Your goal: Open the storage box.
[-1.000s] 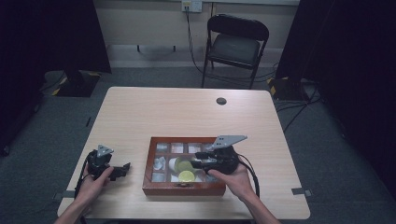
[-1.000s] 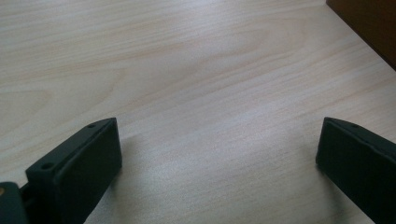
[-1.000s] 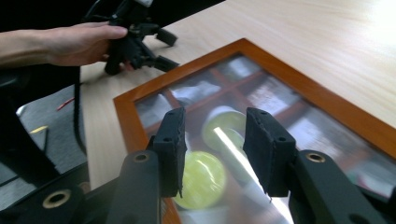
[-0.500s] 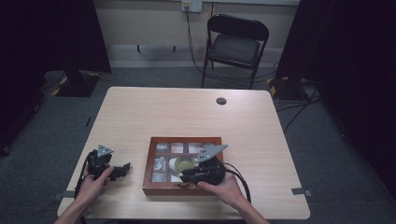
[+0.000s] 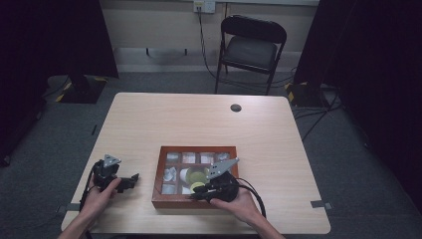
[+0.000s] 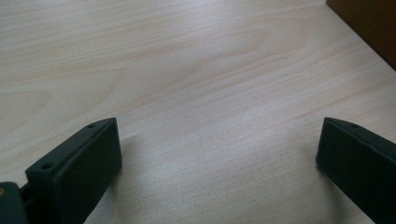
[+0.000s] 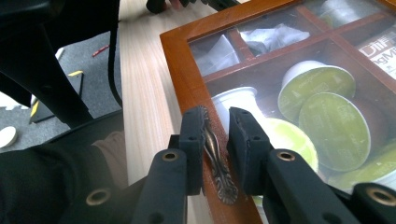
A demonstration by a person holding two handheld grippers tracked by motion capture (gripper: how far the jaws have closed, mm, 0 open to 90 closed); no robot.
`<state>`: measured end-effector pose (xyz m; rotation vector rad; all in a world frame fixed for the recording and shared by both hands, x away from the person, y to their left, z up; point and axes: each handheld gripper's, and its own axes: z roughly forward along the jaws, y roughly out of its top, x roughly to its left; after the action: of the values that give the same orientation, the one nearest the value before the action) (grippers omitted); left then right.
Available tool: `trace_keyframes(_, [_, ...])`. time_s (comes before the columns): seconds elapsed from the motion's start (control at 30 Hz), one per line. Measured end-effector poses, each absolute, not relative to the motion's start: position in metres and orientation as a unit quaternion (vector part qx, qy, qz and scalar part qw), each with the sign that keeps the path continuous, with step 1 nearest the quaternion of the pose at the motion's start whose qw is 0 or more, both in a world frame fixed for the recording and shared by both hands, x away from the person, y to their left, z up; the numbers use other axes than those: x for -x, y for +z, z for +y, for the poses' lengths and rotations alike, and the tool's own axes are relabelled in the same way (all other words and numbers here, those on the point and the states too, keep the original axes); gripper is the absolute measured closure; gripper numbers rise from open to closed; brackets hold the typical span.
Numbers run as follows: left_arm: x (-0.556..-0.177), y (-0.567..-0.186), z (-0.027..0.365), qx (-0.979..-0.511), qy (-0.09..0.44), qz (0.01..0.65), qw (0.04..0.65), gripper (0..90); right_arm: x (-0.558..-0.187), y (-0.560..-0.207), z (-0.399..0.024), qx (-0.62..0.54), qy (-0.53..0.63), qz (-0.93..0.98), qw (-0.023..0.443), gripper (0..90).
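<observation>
Where the right tool grips, the handle (ornate, tarnished brass) gleams.

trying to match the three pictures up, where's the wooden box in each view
High view: the wooden box sits near the front edge of the table, right of centre, under the right gripper.
Left gripper view: its dark brown side fills the top right corner.
Right gripper view: its frame runs through the middle.
Shared landmark: the light wood table.

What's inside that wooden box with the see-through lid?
Through the lid of the wooden box you can see green-topped pods, a white cup and crinkly white packets. The right claw covers the near corner.
</observation>
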<state>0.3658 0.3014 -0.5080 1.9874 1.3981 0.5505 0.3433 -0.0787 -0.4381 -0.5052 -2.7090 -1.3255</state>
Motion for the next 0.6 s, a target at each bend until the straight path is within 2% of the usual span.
trace_keyframes(0.13, [-0.3659, -0.5081, 0.3015, -0.756, 0.211, 0.53, 0.319, 0.0, -0.3411, -0.44, -0.0763, 0.153, -0.424, -0.892, 0.036, 80.5])
trace_keyframes(0.6, [-0.3666, -0.5081, 0.3017, -0.757, 0.211, 0.529, 0.32, 0.0, -0.3396, -0.4404, -0.0743, 0.142, -0.424, -0.894, 0.027, 81.9])
